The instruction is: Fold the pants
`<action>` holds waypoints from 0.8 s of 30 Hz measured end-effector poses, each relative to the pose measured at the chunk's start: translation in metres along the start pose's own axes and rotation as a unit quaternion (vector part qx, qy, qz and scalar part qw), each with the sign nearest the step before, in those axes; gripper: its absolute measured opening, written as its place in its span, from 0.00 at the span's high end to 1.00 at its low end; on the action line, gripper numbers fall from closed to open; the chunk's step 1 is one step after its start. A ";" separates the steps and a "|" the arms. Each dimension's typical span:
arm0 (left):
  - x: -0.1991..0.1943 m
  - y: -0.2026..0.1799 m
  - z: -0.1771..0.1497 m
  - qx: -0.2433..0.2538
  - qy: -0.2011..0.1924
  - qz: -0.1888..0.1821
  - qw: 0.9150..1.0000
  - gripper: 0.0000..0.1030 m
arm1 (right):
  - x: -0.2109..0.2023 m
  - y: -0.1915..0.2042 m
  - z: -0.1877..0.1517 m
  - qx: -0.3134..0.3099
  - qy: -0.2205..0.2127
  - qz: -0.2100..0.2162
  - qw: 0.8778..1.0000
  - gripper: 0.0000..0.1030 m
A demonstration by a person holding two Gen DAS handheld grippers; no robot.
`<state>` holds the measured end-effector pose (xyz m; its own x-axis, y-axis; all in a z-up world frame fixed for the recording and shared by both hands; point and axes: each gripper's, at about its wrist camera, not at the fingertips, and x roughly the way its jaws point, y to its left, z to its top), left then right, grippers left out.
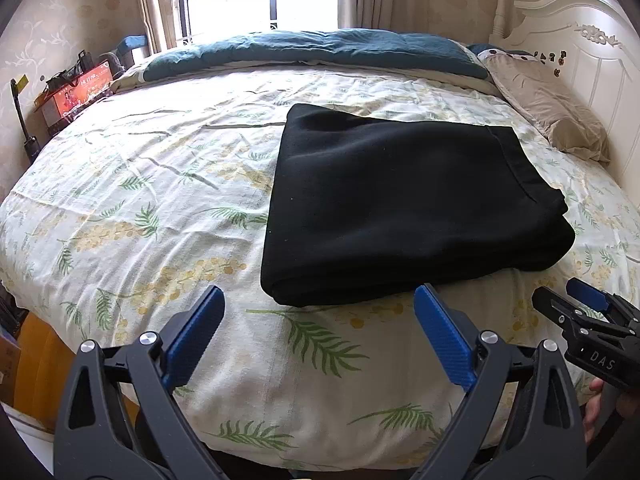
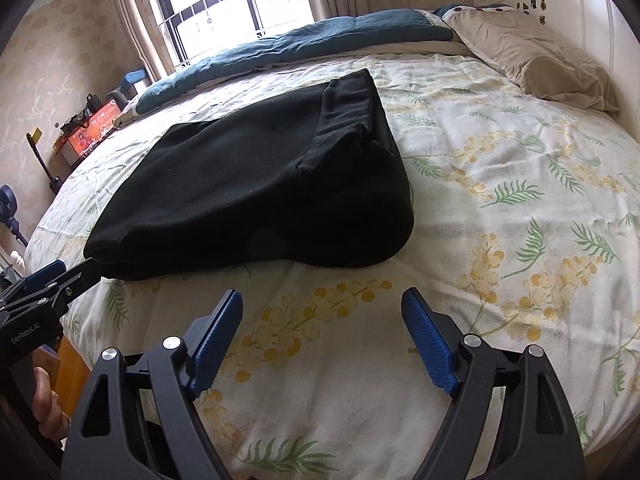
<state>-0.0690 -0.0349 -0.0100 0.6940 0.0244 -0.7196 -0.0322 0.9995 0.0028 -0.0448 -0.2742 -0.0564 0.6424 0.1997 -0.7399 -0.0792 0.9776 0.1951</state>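
Observation:
Black pants [image 1: 408, 204] lie folded into a thick rectangle on the floral bed sheet [image 1: 140, 208], waistband toward the headboard. My left gripper [image 1: 320, 296] hovers open just before the bundle's near edge, with nothing between its blue pads. In the right wrist view the same pants [image 2: 248, 192] lie ahead and to the left. My right gripper [image 2: 322, 300] stands open over bare sheet [image 2: 500, 200], short of the bundle and apart from it. Each gripper shows in the other's view: the right one [image 1: 560, 300] at the right edge, the left one [image 2: 78, 268] beside the pants' near left corner.
A beige pillow [image 1: 556, 116] and white headboard [image 1: 592, 64] lie to the right. A rolled teal duvet [image 1: 320, 50] runs along the far side under the window. Boxes [image 1: 80, 92] stand at the far left past the bed's edge. A hand [image 2: 48, 412] holds the left gripper.

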 end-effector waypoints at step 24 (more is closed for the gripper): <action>0.002 -0.018 0.005 0.021 -0.004 0.046 0.999 0.05 | 0.004 -0.002 -0.005 0.001 0.013 0.003 1.000 0.22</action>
<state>-0.0636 -0.0523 -0.0078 0.6949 0.1161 -0.7097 -0.0653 0.9930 0.0985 -0.0456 -0.2752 -0.0632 0.6224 0.2066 -0.7549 -0.0816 0.9764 0.1999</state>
